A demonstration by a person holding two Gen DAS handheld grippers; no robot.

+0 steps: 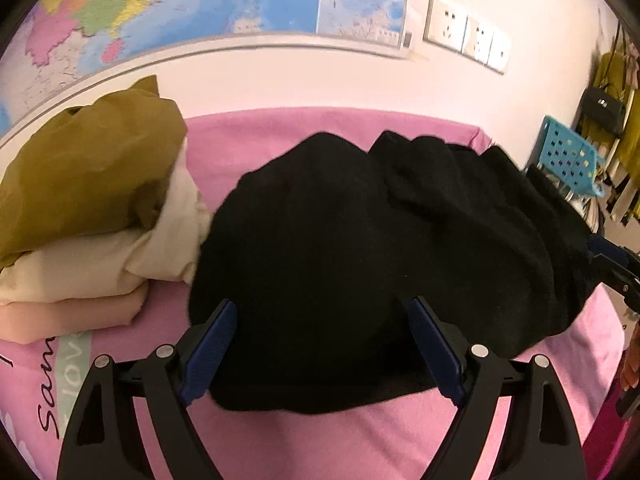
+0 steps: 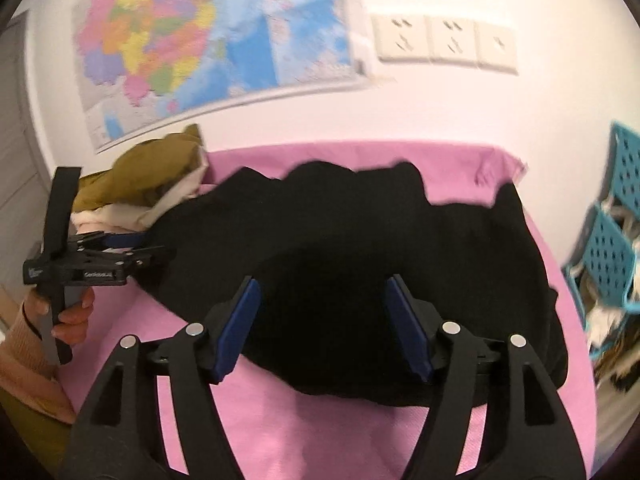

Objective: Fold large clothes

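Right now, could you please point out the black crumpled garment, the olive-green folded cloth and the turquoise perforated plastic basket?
Black crumpled garment (image 1: 360, 240): left wrist view, middle of its bulk.
Olive-green folded cloth (image 1: 88, 168): left wrist view, top face.
Turquoise perforated plastic basket (image 2: 608, 256): right wrist view, side wall.

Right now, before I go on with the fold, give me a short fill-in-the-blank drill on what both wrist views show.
1. The large black fabric garment lies on a ____ cloth-covered surface.
2. On top of the pile of folded clothes sits an ____ -coloured garment.
3. On the wall above the pile hangs a colourful ____.
4. The left claw and right claw both stand ____, pads apart, gripping nothing.

Missing words: pink; olive; map; open
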